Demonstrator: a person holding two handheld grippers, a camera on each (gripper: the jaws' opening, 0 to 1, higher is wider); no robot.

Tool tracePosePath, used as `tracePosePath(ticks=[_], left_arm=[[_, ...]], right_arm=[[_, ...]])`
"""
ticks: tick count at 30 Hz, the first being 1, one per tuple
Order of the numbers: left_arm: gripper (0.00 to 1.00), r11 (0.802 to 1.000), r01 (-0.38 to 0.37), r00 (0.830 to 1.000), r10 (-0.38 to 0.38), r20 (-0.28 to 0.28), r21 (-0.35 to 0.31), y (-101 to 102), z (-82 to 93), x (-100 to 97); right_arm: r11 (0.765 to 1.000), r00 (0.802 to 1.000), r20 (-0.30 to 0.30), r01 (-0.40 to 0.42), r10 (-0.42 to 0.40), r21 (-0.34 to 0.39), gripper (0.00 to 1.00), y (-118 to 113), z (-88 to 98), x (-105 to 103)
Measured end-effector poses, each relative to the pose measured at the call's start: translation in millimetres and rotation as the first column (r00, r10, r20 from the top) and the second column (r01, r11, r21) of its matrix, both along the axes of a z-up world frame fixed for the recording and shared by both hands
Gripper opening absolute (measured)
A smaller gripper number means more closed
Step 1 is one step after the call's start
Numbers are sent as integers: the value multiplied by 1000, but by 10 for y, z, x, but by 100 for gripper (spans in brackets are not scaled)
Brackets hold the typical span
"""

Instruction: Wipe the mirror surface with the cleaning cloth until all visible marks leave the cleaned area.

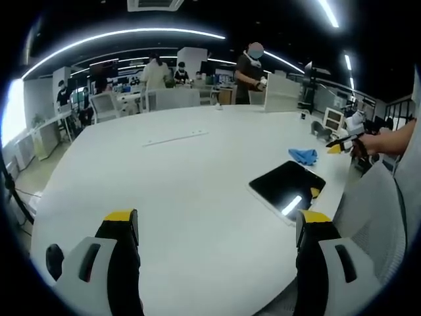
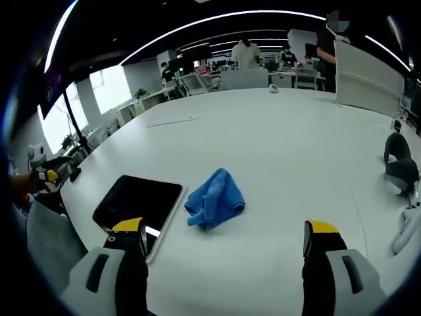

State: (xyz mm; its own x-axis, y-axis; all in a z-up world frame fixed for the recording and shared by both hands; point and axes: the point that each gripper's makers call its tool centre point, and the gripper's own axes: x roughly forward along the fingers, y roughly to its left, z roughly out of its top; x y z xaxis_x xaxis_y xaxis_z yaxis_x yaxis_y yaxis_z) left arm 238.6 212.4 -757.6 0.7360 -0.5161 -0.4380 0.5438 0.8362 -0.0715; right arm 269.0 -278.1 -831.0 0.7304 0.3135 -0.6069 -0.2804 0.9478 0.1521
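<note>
The mirror [image 2: 138, 204] lies flat on the white table [image 2: 289, 164], a dark slab with a pale rim, and in the right gripper view it sits just ahead of the right tongs' [image 2: 223, 240] left jaw, whose yellow tip covers its near corner. A bright streak of reflected ceiling light shows on the glass by that tip; whether there are any marks on the surface is too hard to make out from here. The blue cleaning cloth [image 2: 215, 199] is bunched up just beside the mirror's right edge, lying between the two jaws and a little ahead of them, touched by neither. Those jaws stand wide apart with nothing in them.

In the left gripper view the mirror [image 1: 287, 185] lies ahead and toward the right jaw of the left tongs [image 1: 217, 227], near the table's [image 1: 184, 178] curved edge, and the cloth [image 1: 303, 156] is a small blue heap just past its far corner. These jaws are also spread wide and hold nothing. Beyond the cloth, a hand [image 1: 370, 142] reaches in from the right with the other tongs, their tip a blur of yellow and black; the arm is cut off by the picture's edge.

A grey chair back [image 1: 368, 217] stands by the table near the right jaw. Far off, several people [image 1: 250, 71] stand among desks, too small to tell much about.
</note>
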Motion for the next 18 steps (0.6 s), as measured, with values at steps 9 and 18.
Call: tracePosePath(ticks=[9,18], left_arm=[[99,1000,2,1000,-2,3,0,-13,11,18],[99,1000,2,1000,-2,-1,0,-7,-14,17]], right_arm=[[1000,1000,1,1,-1,3,98,3,-2,11],[1000,1000,-2,-12,12,-16,98,-9,-8,-26]])
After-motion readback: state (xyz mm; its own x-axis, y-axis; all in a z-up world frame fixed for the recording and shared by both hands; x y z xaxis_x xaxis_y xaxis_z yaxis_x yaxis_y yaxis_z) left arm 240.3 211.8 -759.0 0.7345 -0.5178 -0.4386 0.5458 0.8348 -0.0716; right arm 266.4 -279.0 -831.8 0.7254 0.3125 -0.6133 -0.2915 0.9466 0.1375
